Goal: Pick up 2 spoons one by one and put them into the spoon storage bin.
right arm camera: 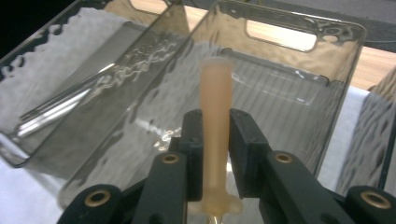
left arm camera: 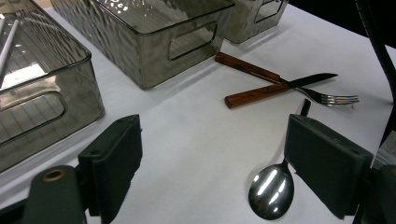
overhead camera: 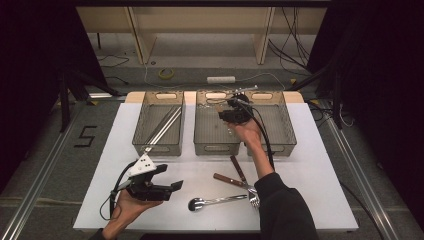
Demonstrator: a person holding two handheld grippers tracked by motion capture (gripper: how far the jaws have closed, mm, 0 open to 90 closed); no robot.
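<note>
Right tongs [right arm camera: 215, 154] of mine clamped on a pale handle [right arm camera: 215, 107], its working end hidden below; left tongs [left arm camera: 212, 163] apart, holding nothing.

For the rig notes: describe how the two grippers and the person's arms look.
Both grippers are black. The left gripper carries a grey three-cornered plate with dark dots and a black cable looping beside the hand. Its fingers are flat, blocky black pads on arms with brass-ringed holes. The right gripper trails a black cable along a dark sleeve.

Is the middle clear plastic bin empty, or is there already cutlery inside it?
Empty, as far as visible. In the right gripper view the middle clear plastic bin shows a bare floor; the right gripper holds a pale handle above it.
</note>
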